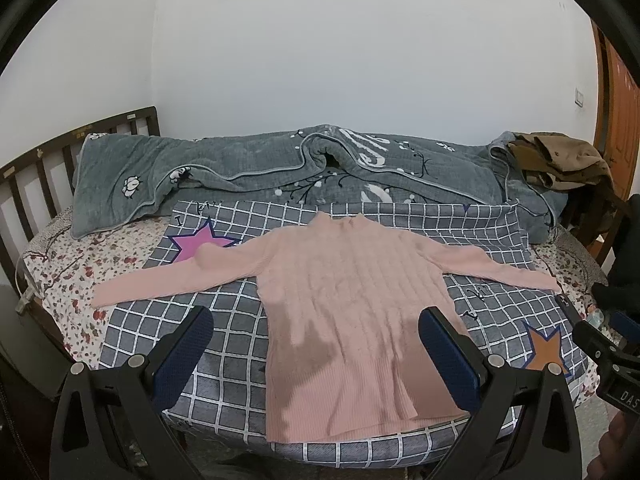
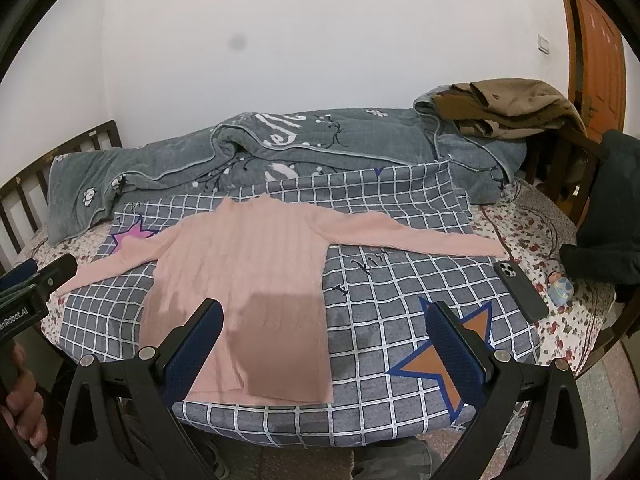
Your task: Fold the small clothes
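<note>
White wall (image 1: 320,60) – wooden headboard (image 1: 36,168), orange door (image 2: 596,48)

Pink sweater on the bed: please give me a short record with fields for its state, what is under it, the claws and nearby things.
garment: pink sweater, flat, sleeves spread, unfolded
under it: checked grey cloth
left claw: open, empty
right claw: open, empty
nearby: phone beside the sweater's sleeve end
behind: grey quilt

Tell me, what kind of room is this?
Most likely a bedroom in a home. There is a bed with a slatted wooden headboard, a rumpled grey quilt along the wall, and a pink sweater spread flat on a checked cover.
</note>
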Action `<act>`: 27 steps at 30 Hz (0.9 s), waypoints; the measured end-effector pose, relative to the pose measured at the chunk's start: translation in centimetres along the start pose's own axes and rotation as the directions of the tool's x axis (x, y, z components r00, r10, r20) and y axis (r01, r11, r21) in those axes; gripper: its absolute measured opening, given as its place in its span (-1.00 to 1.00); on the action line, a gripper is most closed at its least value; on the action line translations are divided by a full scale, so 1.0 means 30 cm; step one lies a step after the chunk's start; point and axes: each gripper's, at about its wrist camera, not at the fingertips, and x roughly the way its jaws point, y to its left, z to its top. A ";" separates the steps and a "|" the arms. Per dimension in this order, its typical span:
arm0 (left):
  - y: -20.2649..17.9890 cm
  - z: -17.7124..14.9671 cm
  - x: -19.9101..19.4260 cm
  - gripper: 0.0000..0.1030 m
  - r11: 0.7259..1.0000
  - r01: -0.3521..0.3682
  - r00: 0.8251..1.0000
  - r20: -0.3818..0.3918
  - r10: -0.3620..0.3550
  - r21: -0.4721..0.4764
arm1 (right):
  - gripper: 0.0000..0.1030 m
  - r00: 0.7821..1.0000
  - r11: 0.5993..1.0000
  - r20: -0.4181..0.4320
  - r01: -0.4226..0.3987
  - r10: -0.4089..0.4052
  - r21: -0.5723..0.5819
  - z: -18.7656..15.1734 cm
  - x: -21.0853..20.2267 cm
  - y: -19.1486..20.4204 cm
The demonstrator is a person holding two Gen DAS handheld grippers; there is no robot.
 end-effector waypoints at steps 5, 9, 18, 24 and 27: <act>0.001 0.003 -0.002 1.00 1.000 0.008 1.000 0.001 -0.008 -0.008 | 0.94 1.000 1.000 0.000 -0.006 0.006 -0.001 -0.001 -0.003 0.005; 0.002 0.002 -0.003 1.00 1.000 0.008 1.000 0.002 -0.008 -0.007 | 0.94 1.000 1.000 0.001 -0.011 0.011 0.003 0.001 -0.008 0.004; -0.004 0.014 -0.014 1.00 1.000 0.002 1.000 0.012 -0.002 0.001 | 0.94 1.000 1.000 0.010 -0.014 0.014 -0.003 0.009 -0.020 0.011; -0.002 0.015 -0.017 1.00 1.000 0.002 1.000 0.015 -0.002 0.002 | 0.94 1.000 1.000 0.014 -0.023 0.023 -0.012 0.012 -0.025 0.017; -0.002 0.016 -0.019 1.00 1.000 0.007 1.000 0.016 -0.007 0.008 | 0.94 1.000 1.000 0.017 -0.024 0.024 -0.015 0.012 -0.028 0.019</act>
